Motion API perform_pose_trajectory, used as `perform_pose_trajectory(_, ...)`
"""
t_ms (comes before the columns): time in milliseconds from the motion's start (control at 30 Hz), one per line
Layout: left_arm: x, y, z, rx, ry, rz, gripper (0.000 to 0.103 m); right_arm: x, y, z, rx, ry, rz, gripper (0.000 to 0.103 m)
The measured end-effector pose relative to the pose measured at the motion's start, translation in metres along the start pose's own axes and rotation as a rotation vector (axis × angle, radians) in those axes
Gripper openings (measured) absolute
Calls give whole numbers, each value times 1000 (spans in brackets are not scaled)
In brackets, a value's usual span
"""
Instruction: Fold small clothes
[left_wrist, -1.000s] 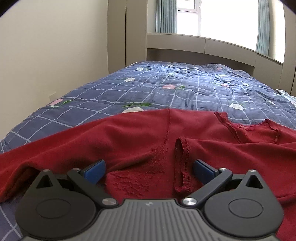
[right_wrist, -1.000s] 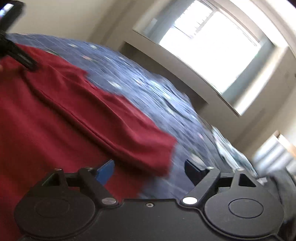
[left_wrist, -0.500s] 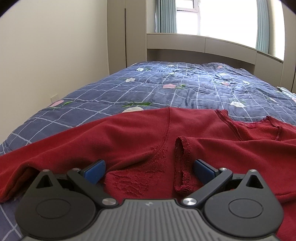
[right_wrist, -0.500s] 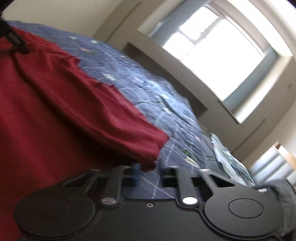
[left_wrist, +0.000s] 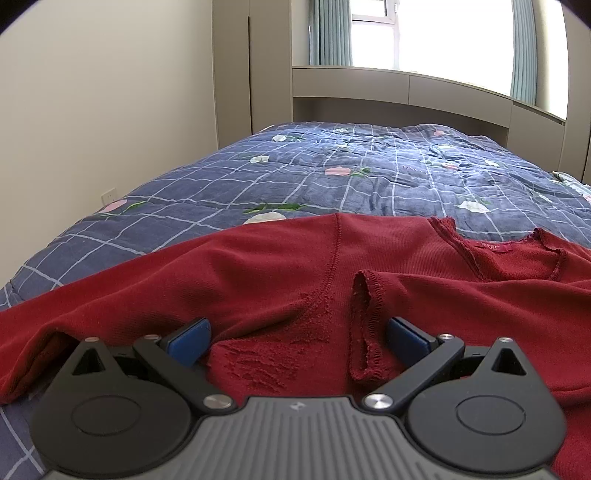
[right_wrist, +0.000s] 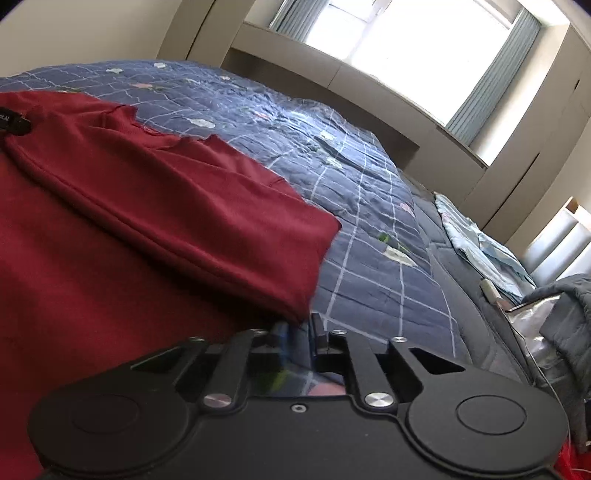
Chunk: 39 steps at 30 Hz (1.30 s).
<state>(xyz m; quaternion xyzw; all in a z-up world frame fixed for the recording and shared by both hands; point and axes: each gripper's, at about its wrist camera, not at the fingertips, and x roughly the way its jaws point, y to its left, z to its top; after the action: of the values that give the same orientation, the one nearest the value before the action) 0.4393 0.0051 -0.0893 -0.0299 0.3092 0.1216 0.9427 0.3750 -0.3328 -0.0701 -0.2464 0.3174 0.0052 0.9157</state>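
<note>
Two claws work a red top (left_wrist: 258, 266) spread on the bed (left_wrist: 369, 173): left claw (left_wrist: 295, 334) gapes wide over bunched cloth, right claw (right_wrist: 299, 328), nearly closed and opening, at the sleeve corner.

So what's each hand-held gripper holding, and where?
Left hand-held gripper: nothing, open. Right hand-held gripper: jaws opening at red shirt's sleeve corner; hold unclear.

Little can be read. In the right wrist view, a black part (right_wrist: 13, 123) at nine o'clock, over the red top (right_wrist: 110, 221), bears white letters cut by the frame edge, ending in "LAI". The top's neck label (left_wrist: 491, 246), at two o'clock in the left wrist view, is too small to read.
</note>
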Motion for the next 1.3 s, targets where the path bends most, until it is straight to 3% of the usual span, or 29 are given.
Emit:
perform_pose_trajectory(167, 1, 0, 0, -1, 0, 0, 103, -26, -20, -4, 99, 10, 2, 45)
perform_pose_trajectory(300, 1, 0, 0, -1, 0, 0, 103, -20, -38, 15, 236, -33, 5, 76)
perform_pose_trajectory(400, 1, 0, 0, -1, 0, 0, 103, 6, -37, 34, 267, -76, -1, 84)
perform_pose_trajectory(567, 1, 1, 0, -4, -1, -3, 103, 48, -24, 43, 257, -22, -46, 84)
perform_pose_trajectory(833, -6, 11, 3, -52, -8, -39, 103, 48, -22, 38, 252, -16, -87, 96)
perform_pose_trajectory(933, -21, 30, 5, -92, 13, -75, 103, 28, -23, 38, 238, -34, -76, 102)
perform_pose_trajectory(1100, -63, 76, -1, -199, 16, -115, 103, -26, -6, 30, 194, -111, -21, 102)
perform_pose_trajectory(1300, -106, 151, -22, -339, 39, -43, 103, -76, 33, 23, 207, -140, 125, 102)
